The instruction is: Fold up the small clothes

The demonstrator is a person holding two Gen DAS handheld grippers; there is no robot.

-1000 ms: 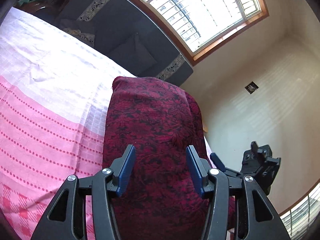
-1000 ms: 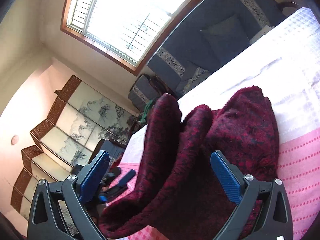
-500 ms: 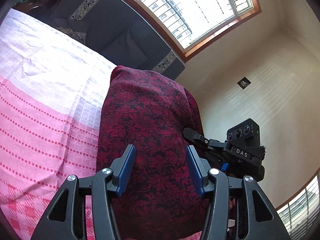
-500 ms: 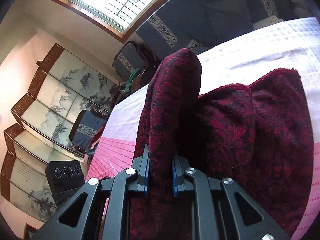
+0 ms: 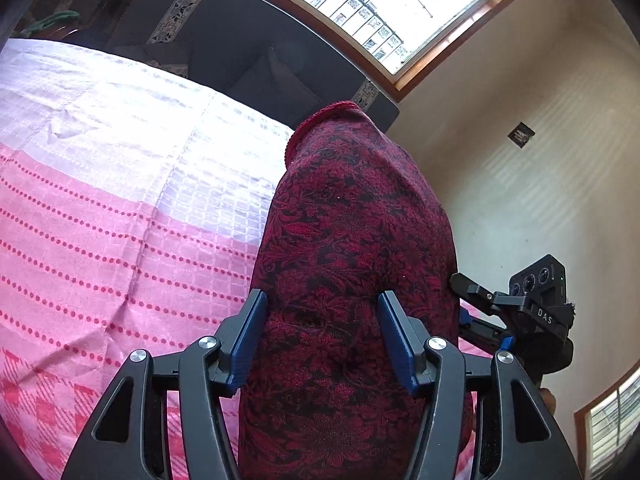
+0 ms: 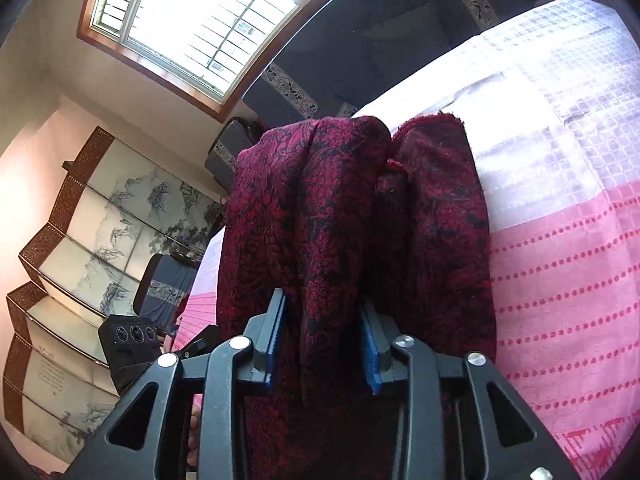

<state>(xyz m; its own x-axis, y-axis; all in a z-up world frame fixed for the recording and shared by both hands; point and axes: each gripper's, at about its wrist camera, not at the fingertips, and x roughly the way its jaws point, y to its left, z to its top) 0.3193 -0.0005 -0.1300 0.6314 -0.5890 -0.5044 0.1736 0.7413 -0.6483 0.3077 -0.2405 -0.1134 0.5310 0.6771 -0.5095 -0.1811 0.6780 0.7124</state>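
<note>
- Since the earlier frame, the right gripper (image 6: 322, 336), which was pinching a narrow ridge of the dark red garment (image 5: 352, 264) with its jaws almost together, is now opening, and a thicker bunch of cloth is filling the widened gap.
- The left gripper (image 5: 324, 336) is opening too, more slowly, and the window that filled the top of its view is sitting further toward the upper right as the hand tips toward the bed.
- The garment is lying in a long folded band on the pink and white bedsheet (image 5: 104, 216), running away from both cameras, with its far hem near the white part of the sheet.
- In the right wrist view the cloth is standing in two humps side by side; the left hump is passing between the blue pads, and whether they are pressing on it I cannot tell for sure.
- In the left wrist view the band is lying between the blue pads and brushing both.
- To do this step well, I judge both hands should be letting the cloth settle flat before drawing clear, so the fold is not dragged open.
- Beyond the bed, a dark sofa (image 5: 256, 52) is standing under the window (image 5: 384, 4).
</note>
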